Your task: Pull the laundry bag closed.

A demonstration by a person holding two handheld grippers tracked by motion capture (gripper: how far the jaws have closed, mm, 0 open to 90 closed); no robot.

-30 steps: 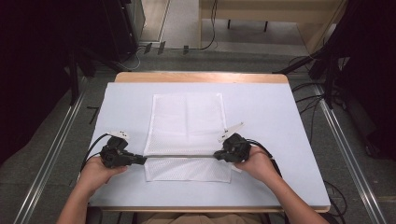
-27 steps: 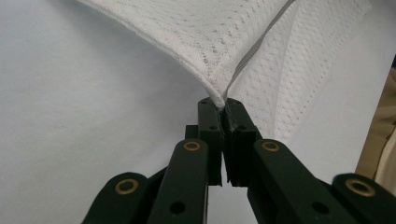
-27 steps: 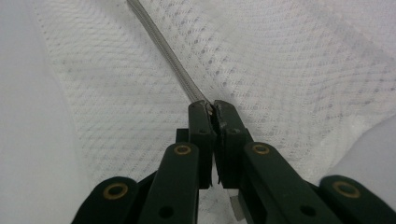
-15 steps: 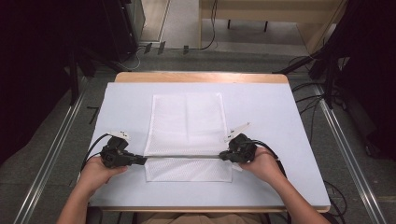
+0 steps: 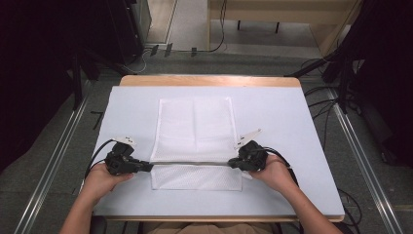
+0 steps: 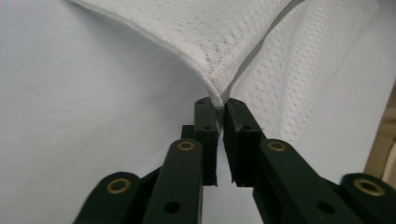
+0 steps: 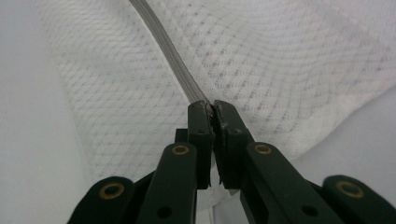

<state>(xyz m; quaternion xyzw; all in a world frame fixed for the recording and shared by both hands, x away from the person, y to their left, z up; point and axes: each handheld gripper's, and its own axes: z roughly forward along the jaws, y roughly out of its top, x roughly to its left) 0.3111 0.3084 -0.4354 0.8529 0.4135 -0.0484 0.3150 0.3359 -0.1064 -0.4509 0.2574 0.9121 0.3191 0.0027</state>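
Observation:
A white mesh cloth (image 5: pixel 195 126) lies flat on the pale table cover (image 5: pixel 292 126), its near part raised into a taut ridge between my two grippers. My left gripper (image 5: pixel 148 167) pinches the ridge's left end. In the left gripper view the cloth's corner (image 6: pixel 210 42) sits between the tips of that gripper (image 6: pixel 220 102); the jaws have just been opening a little, and the tips still nip the fabric. My right gripper (image 5: pixel 231 164) holds the right end, and in the right gripper view it (image 7: pixel 214 106) is shut on the grey seam of the cloth (image 7: pixel 261 60).
The table's wooden edge (image 5: pixel 209 81) shows at the far side. Dark equipment (image 5: pixel 117 29) and cables stand on the floor behind and to the sides. Metal rails (image 5: pixel 58 151) run along the floor left and right of the table.
My right gripper has shifted slightly to the right, drawing the ridge of cloth straighter. The left hand has stayed in place.

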